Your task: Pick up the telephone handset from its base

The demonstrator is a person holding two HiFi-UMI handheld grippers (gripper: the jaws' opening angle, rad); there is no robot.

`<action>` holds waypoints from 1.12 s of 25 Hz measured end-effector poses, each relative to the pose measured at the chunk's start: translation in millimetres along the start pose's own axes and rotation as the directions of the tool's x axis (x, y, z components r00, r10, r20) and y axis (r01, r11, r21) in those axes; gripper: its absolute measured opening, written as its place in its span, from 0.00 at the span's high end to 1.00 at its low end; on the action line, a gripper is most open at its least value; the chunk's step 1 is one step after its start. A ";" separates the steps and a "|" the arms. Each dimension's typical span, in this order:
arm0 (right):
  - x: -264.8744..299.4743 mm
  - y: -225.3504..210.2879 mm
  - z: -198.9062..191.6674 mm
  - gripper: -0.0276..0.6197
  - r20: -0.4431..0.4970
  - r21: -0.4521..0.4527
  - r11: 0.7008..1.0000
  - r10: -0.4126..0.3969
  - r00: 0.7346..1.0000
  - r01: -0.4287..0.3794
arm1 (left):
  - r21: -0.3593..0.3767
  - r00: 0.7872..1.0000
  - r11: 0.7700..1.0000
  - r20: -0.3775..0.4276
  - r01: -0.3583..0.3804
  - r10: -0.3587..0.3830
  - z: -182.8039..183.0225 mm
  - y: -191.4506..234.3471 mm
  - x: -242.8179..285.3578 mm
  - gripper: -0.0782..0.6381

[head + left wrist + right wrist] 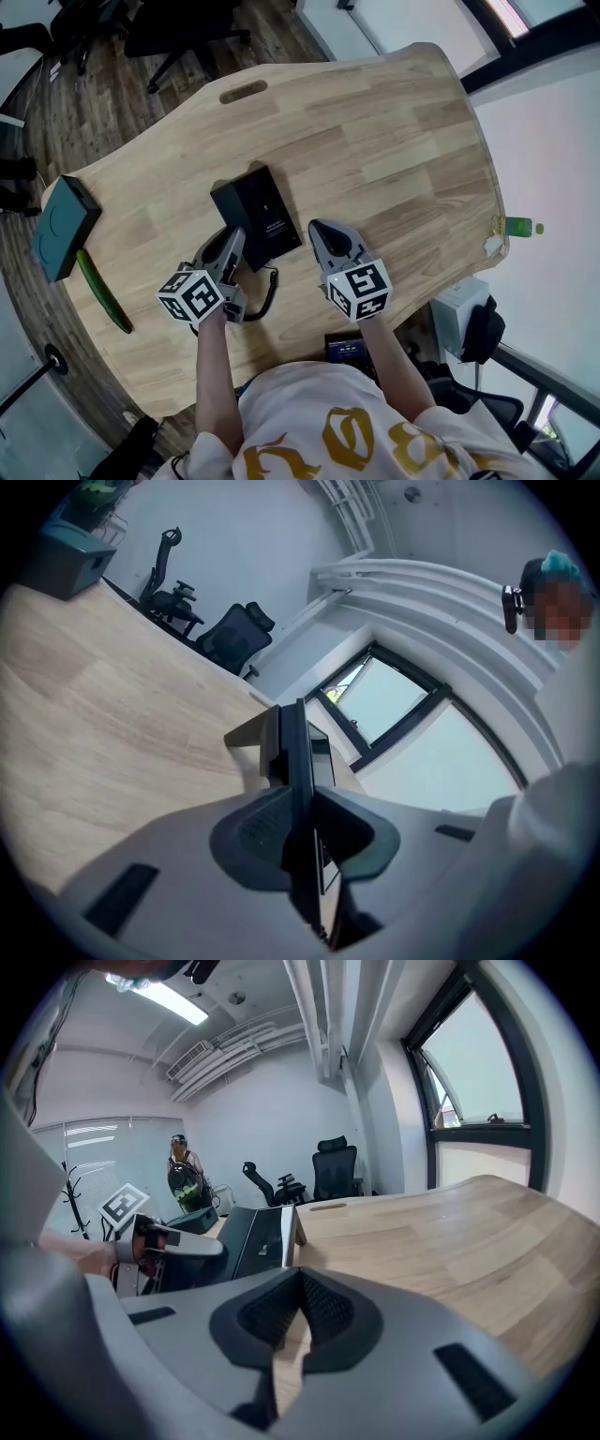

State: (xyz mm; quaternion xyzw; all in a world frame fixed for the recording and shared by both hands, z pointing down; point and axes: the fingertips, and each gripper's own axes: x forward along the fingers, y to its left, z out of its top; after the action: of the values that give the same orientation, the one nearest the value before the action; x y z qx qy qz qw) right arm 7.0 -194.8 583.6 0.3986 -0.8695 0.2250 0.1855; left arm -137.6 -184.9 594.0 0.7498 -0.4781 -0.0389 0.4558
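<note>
A black telephone base sits mid-table on the wooden table, with a coiled cord trailing toward me. My left gripper is at the base's left side. In the left gripper view its pads press from both sides on a thin black slab, the handset, seen edge-on. My right gripper rests just right of the base, shut, with nothing in it. The right gripper view shows its tips meeting, with the base and the left gripper at the left.
A teal box and a long green object lie near the table's left edge. A green bottle sits off the right edge. A slot is cut at the far end of the table, and office chairs stand beyond it.
</note>
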 end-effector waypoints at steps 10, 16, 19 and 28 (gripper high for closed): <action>-4.6 2.8 7.4 0.95 0.020 0.005 1.000 0.004 1.000 -0.004 | -0.010 0.999 0.999 0.011 0.036 -0.036 1.6 -9.9 -4.0 0.79; -18.2 9.4 16.1 0.95 0.045 -0.004 1.000 0.000 0.999 0.000 | -0.062 0.997 0.996 0.047 0.064 -0.061 5.3 -20.2 -12.5 0.79; -25.8 14.3 21.4 0.95 0.064 -0.012 1.000 0.002 0.998 -0.002 | -0.071 0.994 0.994 0.063 0.088 -0.083 7.8 -29.6 -16.3 0.79; -47.7 25.3 34.8 0.95 0.123 -0.040 0.999 -0.002 0.992 0.007 | -0.062 0.982 0.981 0.053 0.184 -0.181 5.8 -66.4 -33.6 0.79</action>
State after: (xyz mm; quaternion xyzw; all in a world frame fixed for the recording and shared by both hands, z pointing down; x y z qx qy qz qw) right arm 11.7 -169.8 524.6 0.4097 -0.8829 0.1819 0.1400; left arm -113.3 -155.0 530.1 0.7736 -0.4166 -0.1143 0.4636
